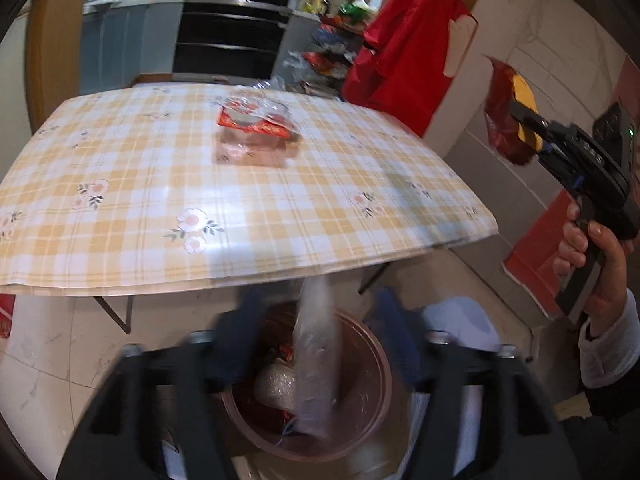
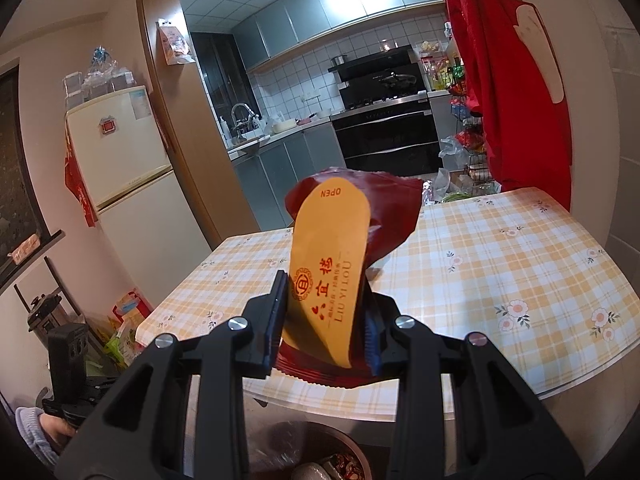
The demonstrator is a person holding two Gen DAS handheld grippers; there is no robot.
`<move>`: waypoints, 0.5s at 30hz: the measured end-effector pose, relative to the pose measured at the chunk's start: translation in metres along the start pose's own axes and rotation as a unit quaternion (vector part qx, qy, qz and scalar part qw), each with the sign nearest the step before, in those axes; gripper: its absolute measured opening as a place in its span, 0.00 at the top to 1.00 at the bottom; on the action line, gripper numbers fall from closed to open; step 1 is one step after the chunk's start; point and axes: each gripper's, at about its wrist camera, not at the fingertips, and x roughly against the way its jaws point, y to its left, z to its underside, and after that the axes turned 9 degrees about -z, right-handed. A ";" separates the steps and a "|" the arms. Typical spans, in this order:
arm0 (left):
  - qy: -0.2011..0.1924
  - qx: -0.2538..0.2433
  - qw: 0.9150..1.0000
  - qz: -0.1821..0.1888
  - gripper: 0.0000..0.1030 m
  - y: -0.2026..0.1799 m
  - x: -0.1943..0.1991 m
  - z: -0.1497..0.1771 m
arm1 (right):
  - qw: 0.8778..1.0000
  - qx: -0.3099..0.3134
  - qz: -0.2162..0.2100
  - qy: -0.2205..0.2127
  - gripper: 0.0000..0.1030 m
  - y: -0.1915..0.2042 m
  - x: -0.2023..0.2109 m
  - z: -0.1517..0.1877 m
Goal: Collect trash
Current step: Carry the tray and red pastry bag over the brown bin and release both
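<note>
The left gripper is hanging over a brown trash bin that is standing on the floor just in front of the table. Its jaws are standing spread apart, and a clear plastic wrapper is lying blurred in the gap between them, above the bin's mouth, with neither pad pressing on it. Inside the bin, crumpled red and silvery scraps are showing.

The right gripper is pinching a dark red snack pouch with an orange flap, its pads pressing on the lower part of the pouch while the rest is sticking up. It is being held off the table's near edge, above the bin, whose rim is peeking in at the bottom of the right wrist view. A hand in a pale sleeve is gripping its handle.

Farther back on the table's checked cloth, a red packet under clear plastic is lying near the far edge.
</note>
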 end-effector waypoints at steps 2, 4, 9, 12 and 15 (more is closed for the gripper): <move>-0.008 0.008 1.000 -0.005 0.37 0.004 0.004 -0.002 | 1.000 0.004 -0.001 0.005 0.66 0.003 0.000 0.001; -0.020 0.017 1.000 -0.013 0.31 0.008 0.011 -0.007 | 1.000 0.012 0.001 0.011 0.66 0.005 -0.001 0.003; -0.081 0.028 0.995 -0.058 0.13 0.019 0.043 -0.021 | 0.999 0.039 -0.001 0.027 0.66 0.017 -0.002 0.007; -0.112 0.033 0.989 -0.088 0.09 0.024 0.061 -0.029 | 0.998 0.048 -0.006 0.035 0.66 0.022 -0.002 0.009; -0.134 0.035 0.983 -0.121 0.06 0.028 0.075 -0.033 | 0.997 0.060 -0.012 0.045 0.66 0.028 -0.002 0.011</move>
